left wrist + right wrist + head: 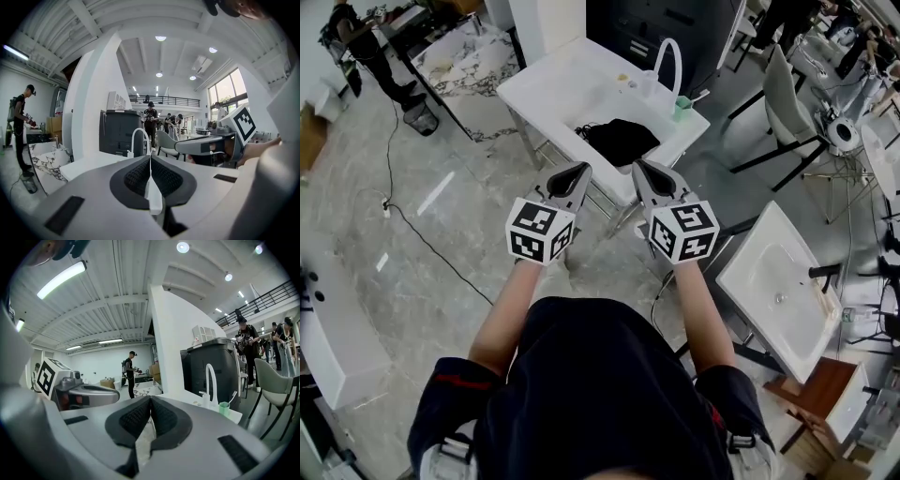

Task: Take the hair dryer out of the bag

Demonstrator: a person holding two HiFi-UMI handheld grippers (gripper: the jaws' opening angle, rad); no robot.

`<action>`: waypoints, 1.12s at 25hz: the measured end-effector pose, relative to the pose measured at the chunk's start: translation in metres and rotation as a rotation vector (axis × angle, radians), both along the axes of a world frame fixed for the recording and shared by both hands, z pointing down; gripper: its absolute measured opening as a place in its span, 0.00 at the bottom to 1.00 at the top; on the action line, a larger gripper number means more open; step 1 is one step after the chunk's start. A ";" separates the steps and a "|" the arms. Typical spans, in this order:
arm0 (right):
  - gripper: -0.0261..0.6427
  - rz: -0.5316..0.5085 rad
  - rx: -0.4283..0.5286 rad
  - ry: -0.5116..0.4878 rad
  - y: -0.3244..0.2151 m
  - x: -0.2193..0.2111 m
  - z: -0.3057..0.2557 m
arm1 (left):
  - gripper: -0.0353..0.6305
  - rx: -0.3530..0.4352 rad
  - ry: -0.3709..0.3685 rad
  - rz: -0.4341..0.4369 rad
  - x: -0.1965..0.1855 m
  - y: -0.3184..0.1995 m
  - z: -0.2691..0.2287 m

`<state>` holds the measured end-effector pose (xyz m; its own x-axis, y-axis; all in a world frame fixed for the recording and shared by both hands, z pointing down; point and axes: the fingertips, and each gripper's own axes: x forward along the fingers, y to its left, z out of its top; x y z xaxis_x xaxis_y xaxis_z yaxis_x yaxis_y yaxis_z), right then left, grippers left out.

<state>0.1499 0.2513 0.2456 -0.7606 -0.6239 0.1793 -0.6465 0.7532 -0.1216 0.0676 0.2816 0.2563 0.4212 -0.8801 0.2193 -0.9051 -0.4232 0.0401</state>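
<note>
Left claw [578, 172] and right claw [643, 170] side by side, jaws closed, empty.

Steep overhead, two level; common faucet [207, 380]

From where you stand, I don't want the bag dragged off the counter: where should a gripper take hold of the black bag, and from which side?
Probably the near edge of the black bag, coming from the person's side over the front rim of the white counter. It lies slumped and flat, so a pinch of loose fabric there seems easiest. Its opening cannot be made out.
</note>
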 end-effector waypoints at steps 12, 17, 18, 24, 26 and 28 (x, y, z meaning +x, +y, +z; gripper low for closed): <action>0.09 0.016 -0.036 0.010 -0.059 -0.040 0.010 | 0.08 -0.027 -0.002 0.014 -0.044 -0.062 0.004; 0.09 0.039 -0.047 0.030 -0.088 -0.059 0.011 | 0.08 -0.043 0.003 0.029 -0.064 -0.089 0.005; 0.09 0.044 -0.047 0.034 -0.094 -0.063 0.010 | 0.08 -0.045 0.005 0.032 -0.069 -0.095 0.004; 0.09 0.064 -0.052 0.068 -0.126 -0.095 0.013 | 0.08 -0.060 0.024 0.043 -0.104 -0.129 0.008; 0.09 0.074 -0.063 0.071 -0.137 -0.106 0.016 | 0.08 -0.067 0.032 0.052 -0.115 -0.140 0.010; 0.09 0.085 -0.068 0.076 -0.148 -0.117 0.017 | 0.08 -0.074 0.045 0.065 -0.126 -0.150 0.012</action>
